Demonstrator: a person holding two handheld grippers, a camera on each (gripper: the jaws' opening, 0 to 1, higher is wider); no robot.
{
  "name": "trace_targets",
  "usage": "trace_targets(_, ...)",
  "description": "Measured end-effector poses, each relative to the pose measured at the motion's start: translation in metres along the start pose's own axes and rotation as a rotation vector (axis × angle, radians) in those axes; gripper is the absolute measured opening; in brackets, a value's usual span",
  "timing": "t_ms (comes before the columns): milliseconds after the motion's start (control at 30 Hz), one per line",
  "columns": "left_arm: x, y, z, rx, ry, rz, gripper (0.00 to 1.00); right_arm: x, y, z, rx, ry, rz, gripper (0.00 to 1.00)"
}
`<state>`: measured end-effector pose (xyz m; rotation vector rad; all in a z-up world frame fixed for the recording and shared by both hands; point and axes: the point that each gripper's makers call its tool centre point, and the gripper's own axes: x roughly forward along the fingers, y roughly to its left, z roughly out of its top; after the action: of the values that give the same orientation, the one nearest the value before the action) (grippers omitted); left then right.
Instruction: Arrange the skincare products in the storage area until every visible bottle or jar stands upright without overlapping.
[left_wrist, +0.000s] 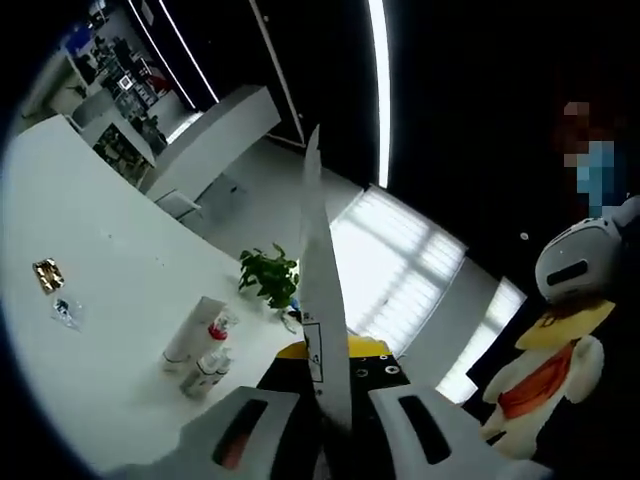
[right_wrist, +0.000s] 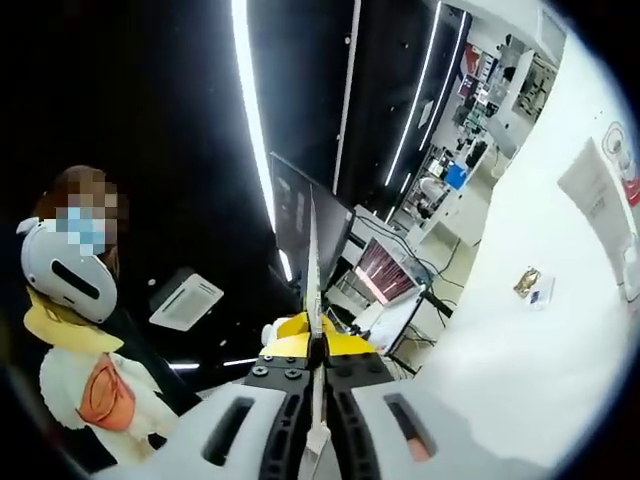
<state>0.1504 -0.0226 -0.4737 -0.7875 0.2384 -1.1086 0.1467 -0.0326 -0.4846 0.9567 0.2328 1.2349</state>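
Observation:
Both views are strongly tilted. On the white table (left_wrist: 110, 250) stands a tight group of skincare products: a tall white tube (left_wrist: 190, 330), a bottle with a red top (left_wrist: 216, 327) and a small white bottle (left_wrist: 205, 372). Whether each is upright I cannot tell. My left gripper (left_wrist: 314, 165) is raised in front of them, its jaws pressed together into a thin edge with nothing between. My right gripper (right_wrist: 313, 215) is likewise shut and empty, aimed toward the ceiling. At the right edge of the right gripper view, the white tube (right_wrist: 598, 185) and a red-marked item (right_wrist: 626, 150) show on the table (right_wrist: 520, 350).
A small potted plant (left_wrist: 270, 275) stands just past the products. A gold packet (left_wrist: 47, 273) (right_wrist: 525, 280) and a clear packet (left_wrist: 65, 311) lie further off on the table. A white, yellow and orange plush figure (left_wrist: 570, 290) (right_wrist: 70, 300) is beside a person. Shelves and counters stand behind.

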Motion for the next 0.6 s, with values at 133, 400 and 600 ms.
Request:
trace_targets(133, 0.001, 0.001, -0.001, 0.000, 0.003, -0.008, 0.04, -0.003, 0.001, 0.000, 0.015, 0.003, 0.010, 0.01)
trace_targets(400, 0.000, 0.012, -0.010, 0.015, 0.034, 0.034, 0.11, -0.013, -0.005, 0.010, 0.067, -0.060, -0.008, 0.01)
trace_targets(600, -0.005, 0.020, -0.024, -0.028, 0.048, 0.058, 0.10, -0.024, -0.010, 0.018, 0.074, -0.098, -0.037, 0.01)
